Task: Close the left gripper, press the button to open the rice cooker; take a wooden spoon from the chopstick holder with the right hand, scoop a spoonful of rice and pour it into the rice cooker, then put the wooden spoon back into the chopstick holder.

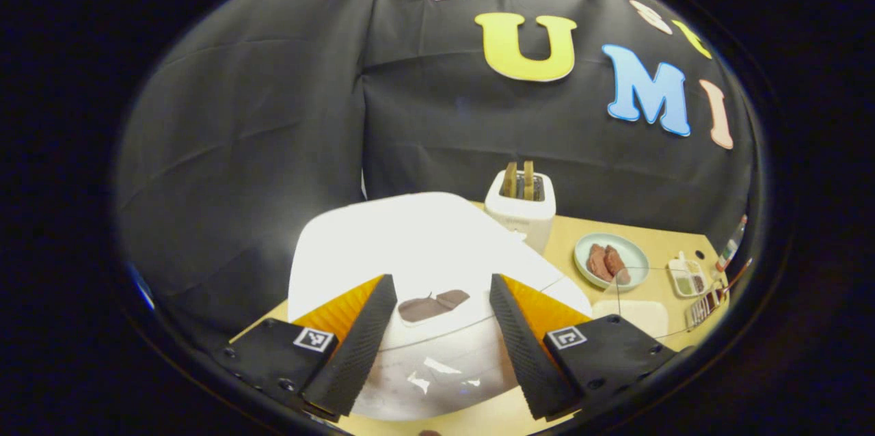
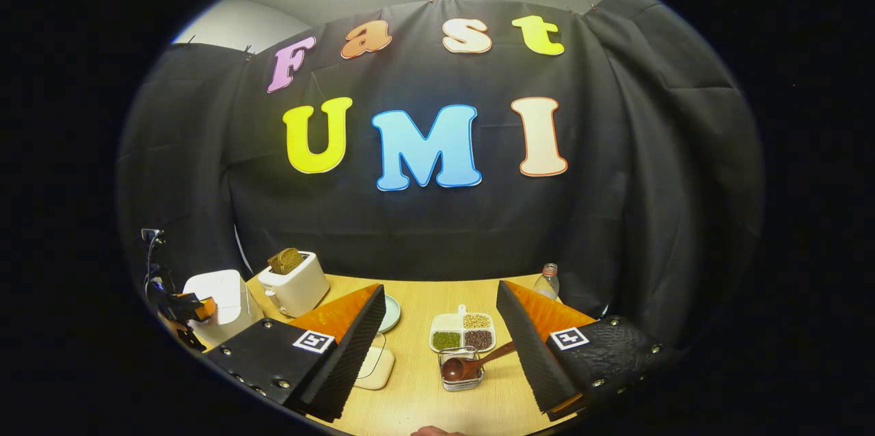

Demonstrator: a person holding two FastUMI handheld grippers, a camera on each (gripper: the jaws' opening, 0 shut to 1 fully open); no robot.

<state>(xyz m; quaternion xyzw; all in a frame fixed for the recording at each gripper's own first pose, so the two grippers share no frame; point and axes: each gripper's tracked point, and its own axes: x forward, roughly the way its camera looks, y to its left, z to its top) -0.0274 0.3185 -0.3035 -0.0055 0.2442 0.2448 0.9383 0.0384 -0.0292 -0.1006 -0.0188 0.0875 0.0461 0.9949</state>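
Observation:
The white rice cooker [image 1: 424, 251] stands right before me with its lid down; its brown button [image 1: 434, 305] faces me. My left gripper [image 1: 437, 337] hovers open just above and in front of that button, one finger on each side, touching nothing. In the right gripper view the cooker [image 2: 222, 299] sits at the far left with the left gripper [image 2: 186, 308] beside it. The wooden spoon [image 2: 465, 366] rests bowl-down in the wire chopstick holder [image 2: 462, 376], handle leaning right. My right gripper [image 2: 441, 354] hangs open above it. A clear box of pale rice [image 2: 374, 362] lies left of the holder.
A white toaster [image 2: 294, 282] with bread stands behind the cooker. Nearby are a green plate [image 1: 610, 260] with brown pieces, a divided dish of grains [image 2: 463, 331] and a small bottle [image 2: 545, 280] at the back of the wooden table [image 2: 417, 381].

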